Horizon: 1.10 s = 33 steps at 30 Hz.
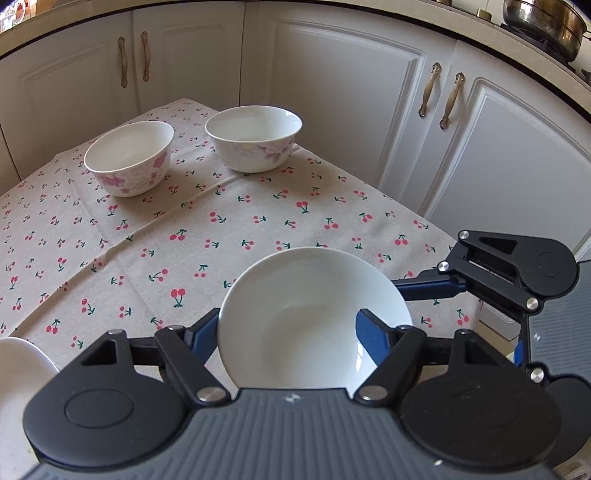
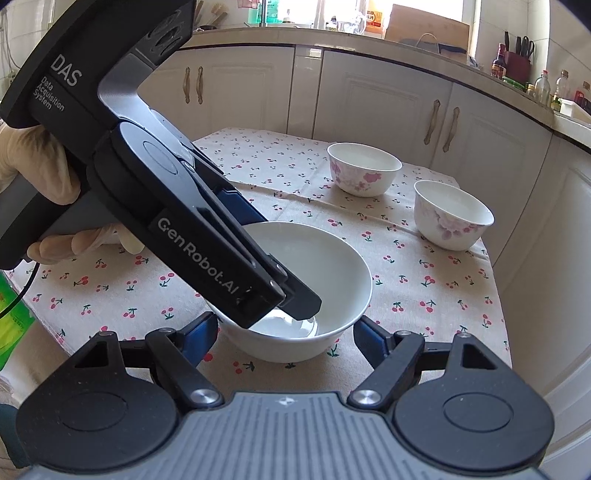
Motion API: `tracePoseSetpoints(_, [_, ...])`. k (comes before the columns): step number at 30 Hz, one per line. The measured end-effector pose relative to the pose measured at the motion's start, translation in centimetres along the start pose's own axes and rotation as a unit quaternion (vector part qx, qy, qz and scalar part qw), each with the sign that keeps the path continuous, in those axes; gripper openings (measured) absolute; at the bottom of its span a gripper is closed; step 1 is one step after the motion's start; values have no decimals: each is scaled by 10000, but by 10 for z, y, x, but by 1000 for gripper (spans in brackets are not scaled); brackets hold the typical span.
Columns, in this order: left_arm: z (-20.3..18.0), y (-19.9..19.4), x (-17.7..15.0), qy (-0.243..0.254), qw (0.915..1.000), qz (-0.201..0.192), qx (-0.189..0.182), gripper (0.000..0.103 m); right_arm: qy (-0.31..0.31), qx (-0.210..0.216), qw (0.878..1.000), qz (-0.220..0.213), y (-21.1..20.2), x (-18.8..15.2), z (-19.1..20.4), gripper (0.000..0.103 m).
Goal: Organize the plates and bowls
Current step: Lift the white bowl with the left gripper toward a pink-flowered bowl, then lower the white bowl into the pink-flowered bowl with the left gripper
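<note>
A plain white bowl [image 1: 314, 317] [image 2: 332, 295] sits on the cherry-print tablecloth near the front edge. My left gripper [image 1: 288, 332] straddles its rim, one finger inside the bowl [image 2: 301, 301] and one outside on the near-left wall, so it appears closed on the rim. My right gripper [image 2: 284, 332] is open, its blue-padded fingers on either side of the bowl's near wall, apart from it. It also shows in the left wrist view [image 1: 517, 273]. A pink-flowered bowl [image 1: 129, 162] [image 2: 364, 168] and a pale-flowered bowl [image 1: 254, 137] [image 2: 452, 214] stand farther back.
The table [image 1: 258, 229] stands close to white kitchen cabinets [image 1: 369, 92] with brass handles. Part of a white dish [image 1: 18, 373] shows at the left edge of the left wrist view. A steel pot [image 1: 543, 22] sits on the stove at upper right. A green bag [image 2: 11, 321] is at left.
</note>
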State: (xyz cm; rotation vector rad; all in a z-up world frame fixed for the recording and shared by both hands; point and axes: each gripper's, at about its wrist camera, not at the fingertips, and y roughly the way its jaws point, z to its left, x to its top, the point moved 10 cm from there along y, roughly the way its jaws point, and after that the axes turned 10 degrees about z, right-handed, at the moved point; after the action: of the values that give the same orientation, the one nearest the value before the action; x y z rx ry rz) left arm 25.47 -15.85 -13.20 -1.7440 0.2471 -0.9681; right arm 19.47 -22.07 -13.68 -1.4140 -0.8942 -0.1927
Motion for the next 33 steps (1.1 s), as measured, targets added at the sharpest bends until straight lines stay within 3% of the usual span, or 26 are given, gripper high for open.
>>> tracePoseSetpoints(10, [-3,0,-2,30,10000,-47,14,77,-23,-11,10000,22,0,-2,2,84])
tracePoseSetpoints(13, [-4,-1,-2,22,9999,-84,-70,84,-48,-22,10000,21,0,-3,2,84])
tracePoseSetpoints(17, [-6,-5,-2,104,9997,-222,73,94,20,89,9998,-150,-7,0,1,103])
tracePoseSetpoints(26, [0,-25,1,73,9986,-479,218,96,94,13,9997,-212,-17,0,-10,103])
tracePoseSetpoints(33, [-2,-43,18,342,9967,-628,372,96,102,-96,9986,-508,-37,7,-24,103])
